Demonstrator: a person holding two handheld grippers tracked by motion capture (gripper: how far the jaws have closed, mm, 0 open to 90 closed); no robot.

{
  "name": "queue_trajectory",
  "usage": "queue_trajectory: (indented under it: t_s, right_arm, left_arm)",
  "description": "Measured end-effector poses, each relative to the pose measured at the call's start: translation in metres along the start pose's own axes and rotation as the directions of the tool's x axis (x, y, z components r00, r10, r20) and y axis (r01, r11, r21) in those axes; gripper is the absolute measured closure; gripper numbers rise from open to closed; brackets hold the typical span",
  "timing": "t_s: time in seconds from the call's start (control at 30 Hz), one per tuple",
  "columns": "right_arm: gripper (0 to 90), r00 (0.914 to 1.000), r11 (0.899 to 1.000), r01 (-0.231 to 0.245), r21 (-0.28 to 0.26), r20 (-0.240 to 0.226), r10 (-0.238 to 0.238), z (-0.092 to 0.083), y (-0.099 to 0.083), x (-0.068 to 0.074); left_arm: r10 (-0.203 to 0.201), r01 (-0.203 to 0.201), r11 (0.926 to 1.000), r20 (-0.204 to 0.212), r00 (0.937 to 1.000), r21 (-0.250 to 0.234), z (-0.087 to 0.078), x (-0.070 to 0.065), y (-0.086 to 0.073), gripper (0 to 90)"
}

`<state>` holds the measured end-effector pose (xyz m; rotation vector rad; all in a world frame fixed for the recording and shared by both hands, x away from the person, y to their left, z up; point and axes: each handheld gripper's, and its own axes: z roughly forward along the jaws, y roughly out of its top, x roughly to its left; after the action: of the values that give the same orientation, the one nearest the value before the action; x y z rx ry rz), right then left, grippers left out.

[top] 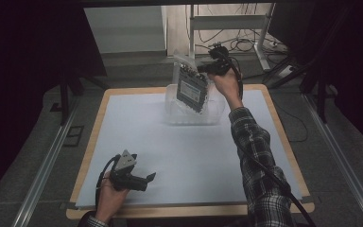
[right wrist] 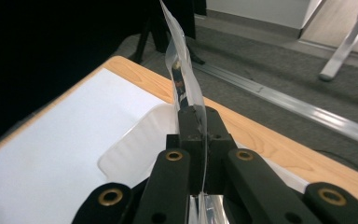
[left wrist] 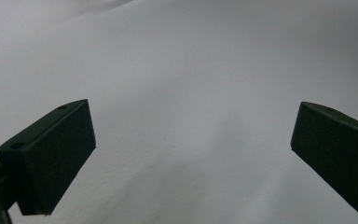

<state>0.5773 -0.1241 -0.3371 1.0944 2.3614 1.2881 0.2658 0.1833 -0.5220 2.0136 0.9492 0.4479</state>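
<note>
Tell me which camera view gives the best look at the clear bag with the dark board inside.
The high view: the clear bag faces the camera flat-on, hanging from the right gripper over the clear plastic tray. The right gripper view shows it edge-on, pinched between shut jaws. The left gripper view faces the white table cover.

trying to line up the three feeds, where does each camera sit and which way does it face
High view: above the person's side, looking forward and down on the table; both forearms, left tongs, right tongs holding a clear bag over a clear bin.
Left gripper view: on the left tongs, open, facing bare white table.
Right gripper view: on the right tongs, shut on the bag.
Shared: bag and bin, high and right views.
</note>
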Motion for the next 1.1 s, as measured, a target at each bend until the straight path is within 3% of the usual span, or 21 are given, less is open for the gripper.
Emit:
queue_trajectory:
  t_s: [0.13,0.23,0.33,0.47,0.53,0.77,1.1]
  right_arm:
    - [87.7,0.9991,0.999,-0.033,-0.022,-0.027,0.033,-0.001,-0.003,-0.009]
    - [83.7,0.9995,1.000,-0.007,-0.030,-0.031,0.006,-0.002,-0.002,-0.008]
    - [69.7,0.9997,1.000,0.015,-0.015,-0.021,-0.015,-0.002,-0.002,-0.007]
    - [57.6,0.9995,0.999,0.030,-0.038,-0.009,-0.031,-0.003,-0.007,-0.008]
    - [46.9,0.9964,0.996,0.081,-0.030,0.029,-0.080,-0.004,-0.008,-0.005]
    - [32.4,0.9910,0.992,0.122,-0.034,0.059,-0.120,-0.014,-0.007,-0.001]
    - [22.5,0.9870,0.989,0.149,-0.008,0.062,-0.148,-0.028,-0.014,0.002]
  left_arm:
    - [0.001,-0.002,1.0000,-0.002,1.0000,-0.002,-0.001,0.000,0.000,0.0]
    - [0.000,0.000,1.0000,-0.001,1.0000,-0.005,-0.001,0.000,0.000,0.0]
    - [0.003,-0.003,1.0000,-0.001,1.0000,-0.001,-0.001,0.000,0.000,0.0]
    - [0.009,-0.009,0.9999,0.003,1.0000,0.006,0.000,-0.001,0.000,0.0]
    - [0.013,-0.013,0.9999,0.004,0.9999,0.008,0.000,-0.002,0.000,0.0]
    - [0.013,-0.013,0.9999,0.002,0.9999,0.008,0.000,-0.002,0.000,0.0]
    - [0.012,-0.012,0.9999,0.002,0.9999,0.008,0.000,-0.002,0.000,0.0]
